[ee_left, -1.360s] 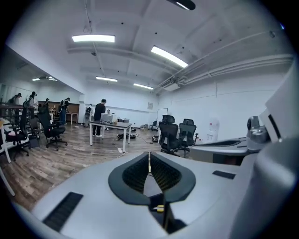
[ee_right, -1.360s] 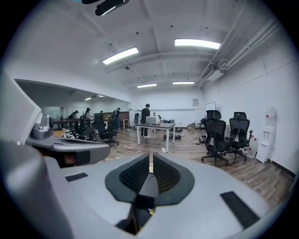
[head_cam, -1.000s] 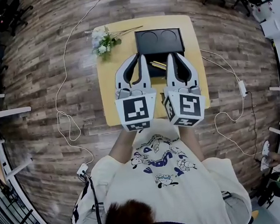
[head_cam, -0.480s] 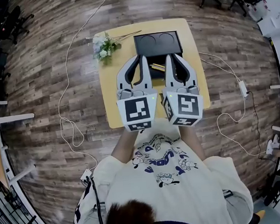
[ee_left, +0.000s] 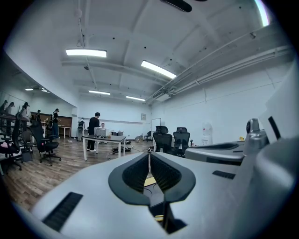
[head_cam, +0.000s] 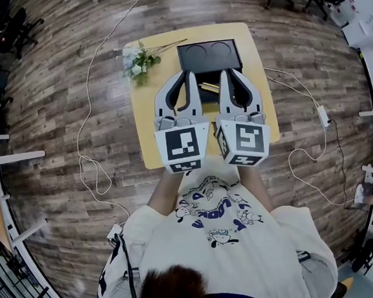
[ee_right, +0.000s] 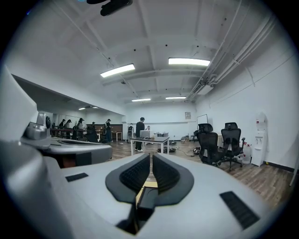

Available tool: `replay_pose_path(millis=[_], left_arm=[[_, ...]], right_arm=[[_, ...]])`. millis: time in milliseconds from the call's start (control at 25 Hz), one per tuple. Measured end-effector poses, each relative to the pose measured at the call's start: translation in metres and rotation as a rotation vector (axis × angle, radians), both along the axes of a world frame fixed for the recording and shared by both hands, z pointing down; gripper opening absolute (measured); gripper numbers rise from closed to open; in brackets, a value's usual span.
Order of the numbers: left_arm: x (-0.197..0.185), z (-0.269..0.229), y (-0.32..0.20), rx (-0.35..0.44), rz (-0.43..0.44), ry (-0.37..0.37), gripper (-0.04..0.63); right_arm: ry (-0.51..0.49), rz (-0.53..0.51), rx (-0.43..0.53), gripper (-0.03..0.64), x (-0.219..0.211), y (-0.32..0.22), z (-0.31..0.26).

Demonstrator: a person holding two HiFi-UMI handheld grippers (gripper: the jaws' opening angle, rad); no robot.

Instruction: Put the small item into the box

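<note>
Both grippers hang side by side above the small yellow table (head_cam: 148,137), and they point toward 12 o'clock. The left gripper (head_cam: 188,77) has its 2 jaws brought together, with only a thin slit between the pads, and nothing is in it. The right gripper (head_cam: 227,74) is the same: jaws together and empty. Each gripper's own view confirms this, and both look out level into the room, not down at the table.

The black box (head_cam: 209,53), with 2 round hollows, lies at the 12 o'clock edge of the table. The small item (head_cam: 209,86), thin and yellowish, lies just at the 6 o'clock side of it, between your 2 grippers. It rests on a dark surface, and I cannot tell if this surface is a part of the box. A bunch of flowers (head_cam: 136,57) lies at 10 o'clock.

So this scene fits 2 stages, in my judgement: the item is waiting beside the box, or it lies already inside and your grippers are resting. Before any move, tilt one gripper down and check on what the item lies.
</note>
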State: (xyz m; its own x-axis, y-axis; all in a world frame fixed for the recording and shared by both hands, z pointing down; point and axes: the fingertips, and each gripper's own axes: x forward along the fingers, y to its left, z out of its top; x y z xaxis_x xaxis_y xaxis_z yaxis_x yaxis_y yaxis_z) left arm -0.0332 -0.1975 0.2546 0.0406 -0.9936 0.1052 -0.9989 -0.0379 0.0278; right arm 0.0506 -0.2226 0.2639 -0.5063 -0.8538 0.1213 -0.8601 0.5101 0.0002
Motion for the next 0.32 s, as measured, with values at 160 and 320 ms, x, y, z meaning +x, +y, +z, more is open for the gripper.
replay_pose_path(millis=[160, 320], left_arm=[[0.0015, -0.0032, 0.0011, 0.004, 0.0, 0.002, 0.024], [0.0032, -0.0043, -0.0004, 0.008, 0.003, -0.004, 0.023]], right_arm=[[0.002, -0.007, -0.001, 0.04, -0.001, 0.0016, -0.0017], [0.001, -0.012, -0.002, 0.04, -0.0016, 0.0011, -0.0017]])
